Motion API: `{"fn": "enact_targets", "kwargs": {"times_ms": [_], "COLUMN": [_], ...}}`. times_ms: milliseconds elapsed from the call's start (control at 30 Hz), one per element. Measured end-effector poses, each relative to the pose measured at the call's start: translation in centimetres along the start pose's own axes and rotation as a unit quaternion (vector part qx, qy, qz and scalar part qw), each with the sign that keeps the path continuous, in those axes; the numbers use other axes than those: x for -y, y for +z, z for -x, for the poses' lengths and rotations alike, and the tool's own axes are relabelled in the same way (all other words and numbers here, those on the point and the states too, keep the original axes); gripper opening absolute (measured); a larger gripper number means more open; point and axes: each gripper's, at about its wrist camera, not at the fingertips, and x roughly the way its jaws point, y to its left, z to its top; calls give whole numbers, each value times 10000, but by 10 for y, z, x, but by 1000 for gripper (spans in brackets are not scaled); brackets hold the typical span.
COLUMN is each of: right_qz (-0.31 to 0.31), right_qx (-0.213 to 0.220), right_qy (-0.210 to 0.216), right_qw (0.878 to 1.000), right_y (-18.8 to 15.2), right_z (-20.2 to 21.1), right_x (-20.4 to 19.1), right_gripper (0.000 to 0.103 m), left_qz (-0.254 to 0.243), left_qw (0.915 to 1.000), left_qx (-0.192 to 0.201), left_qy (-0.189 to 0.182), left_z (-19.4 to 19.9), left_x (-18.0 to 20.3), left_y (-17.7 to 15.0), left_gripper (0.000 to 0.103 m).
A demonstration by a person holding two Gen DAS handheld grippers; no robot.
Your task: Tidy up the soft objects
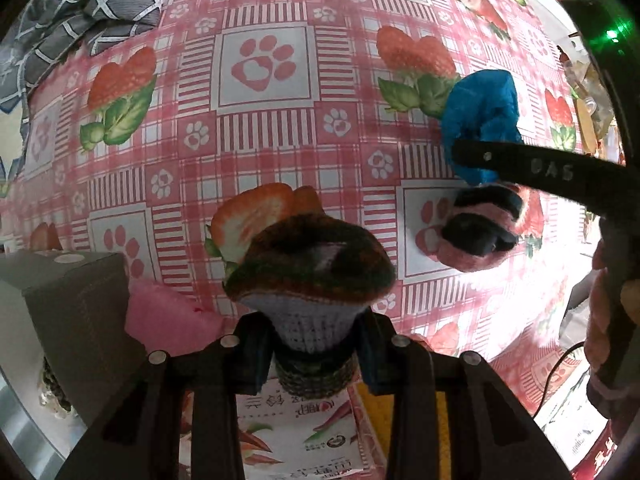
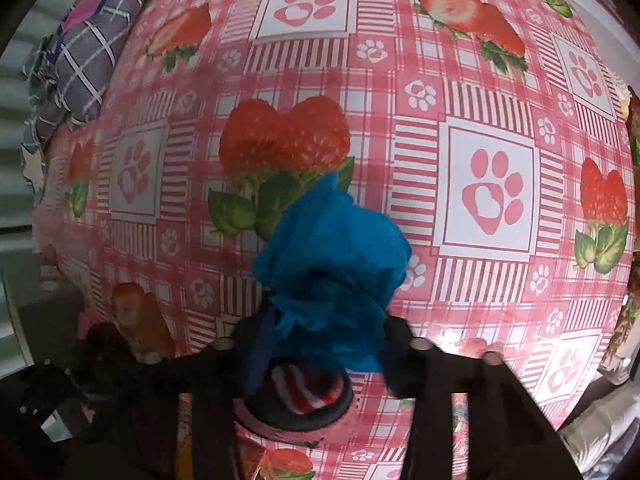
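My left gripper [image 1: 314, 336] is shut on a knitted sock [image 1: 312, 264], brown-green with a pale grey cuff, held above the strawberry tablecloth [image 1: 264, 136]. My right gripper [image 2: 320, 340] is shut on a crumpled blue cloth [image 2: 332, 264]; in the left wrist view it shows at the right as a black finger [image 1: 552, 172] across the same blue cloth [image 1: 480, 112]. A pink and black striped sock [image 1: 480, 228] lies on the table below that gripper, and shows under the fingers in the right wrist view [image 2: 308, 400].
A grey checked cloth [image 1: 80, 12] is bunched at the far left corner of the table, also in the right wrist view [image 2: 80, 52]. A grey box [image 1: 76, 312] and a pink soft item [image 1: 168, 316] sit at the near left. Printed packaging [image 1: 292, 432] lies under my left gripper.
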Motion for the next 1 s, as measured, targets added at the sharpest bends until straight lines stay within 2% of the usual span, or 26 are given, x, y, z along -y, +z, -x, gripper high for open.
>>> {"fn": "enact_targets", "kwargs": {"times_ms": [133, 467, 800, 1000], "right_qz": [-256, -555, -704, -742], "right_qx": [274, 441, 463, 448], "right_qy": [111, 313, 279, 303], "right_qw": [9992, 9970, 9960, 9958], "right_y": [-5, -25, -60, -87], "right_z": [24, 65, 76, 80], "right_x": [16, 43, 48, 44], "right_gripper": [38, 38, 38, 38], "left_qz": [-25, -52, -109, -161], "left_qw": [9998, 9986, 9972, 9963], "left_qx": [141, 472, 689, 796], "left_qy": [101, 232, 276, 282], "left_z": [1, 31, 63, 65], "left_x": [18, 28, 28, 18], "left_y": [-6, -12, -36, -56], "left_gripper": [38, 38, 38, 38]}}
